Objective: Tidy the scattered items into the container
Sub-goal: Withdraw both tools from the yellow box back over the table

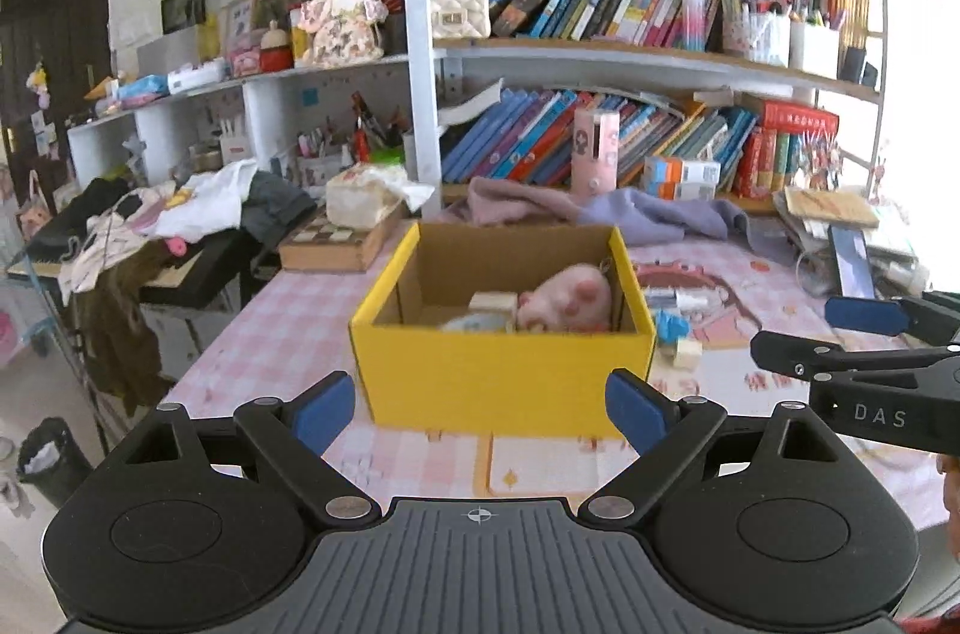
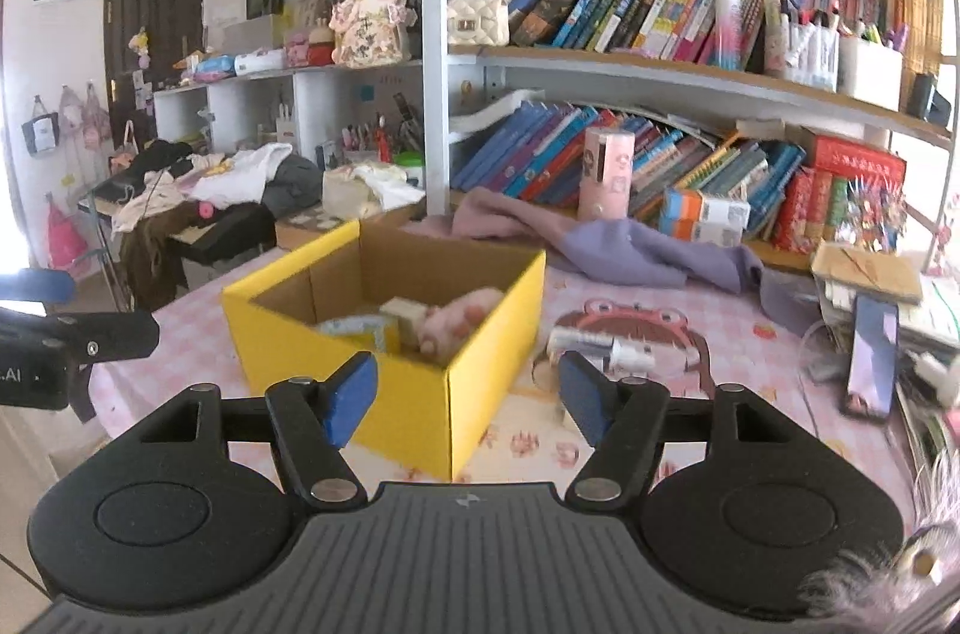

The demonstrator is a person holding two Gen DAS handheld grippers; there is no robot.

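Note:
A yellow cardboard box (image 1: 504, 376) stands open on the pink checked table; it also shows in the right wrist view (image 2: 414, 400). Inside lie a pink plush toy (image 1: 567, 301), a small wooden block (image 1: 493, 304) and a blue-and-white item (image 1: 474, 323). Right of the box, small items lie on the table: a white tube (image 2: 606, 346), a blue piece (image 1: 671, 323) and a cream block (image 1: 687, 352). My left gripper (image 1: 480, 409) is open and empty in front of the box. My right gripper (image 2: 468, 397) is open and empty near the box's right corner.
A purple cloth (image 2: 648, 247) lies behind the box. A phone (image 2: 873, 358) leans on a stack of papers at the right. A bookshelf (image 1: 630, 51) full of books stands behind. Clothes (image 1: 180, 208) pile on a side table at the left.

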